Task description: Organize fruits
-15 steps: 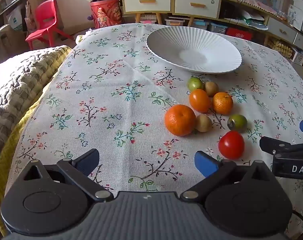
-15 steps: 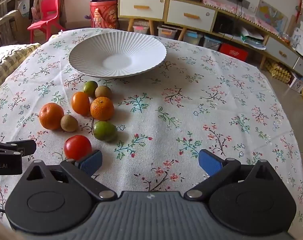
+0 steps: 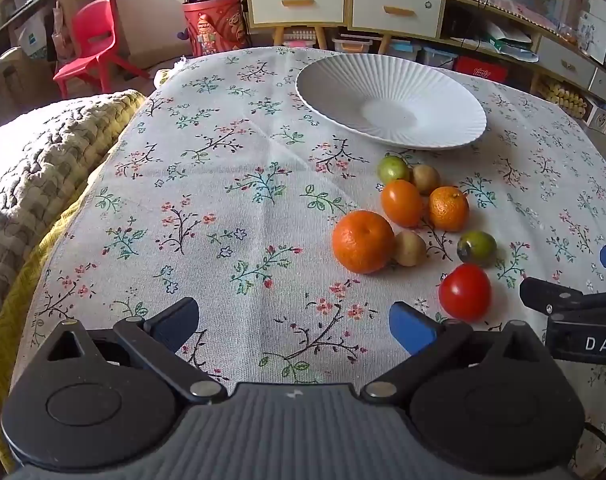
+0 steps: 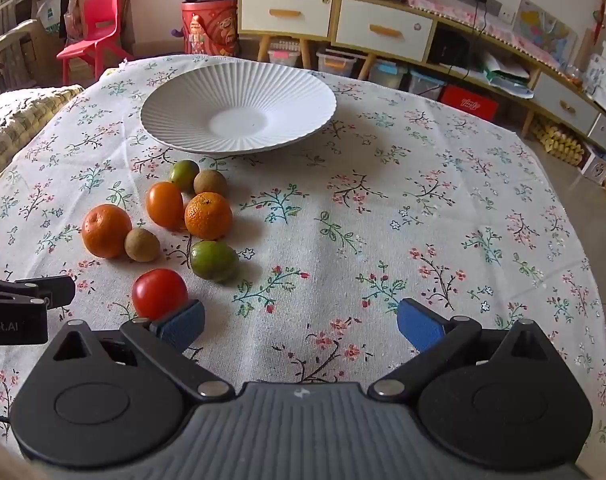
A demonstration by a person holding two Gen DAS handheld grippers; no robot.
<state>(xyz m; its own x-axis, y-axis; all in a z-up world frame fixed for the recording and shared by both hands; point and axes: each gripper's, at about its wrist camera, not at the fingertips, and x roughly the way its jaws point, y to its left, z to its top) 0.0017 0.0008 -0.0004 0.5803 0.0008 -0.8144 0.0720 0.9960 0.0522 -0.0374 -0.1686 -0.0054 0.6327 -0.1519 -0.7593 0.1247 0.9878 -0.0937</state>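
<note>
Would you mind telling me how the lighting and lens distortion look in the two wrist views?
Left wrist view: sunlight blows out the knitted blanket at left, and the red tomato carries a small glare spot. Right wrist view: the white plate casts a soft shadow to its right on the tablecloth; fisheye bends the shelving behind.

Three oranges (image 4: 106, 231) (image 4: 165, 204) (image 4: 208, 215) lying left of centre, two green citrus fruits (image 4: 214, 260) (image 4: 184, 174), two brown kiwis (image 4: 142, 245) (image 4: 210, 182), one red tomato (image 4: 159, 293) sitting lower left, one white plate (image 4: 175, 112) standing above them
</note>
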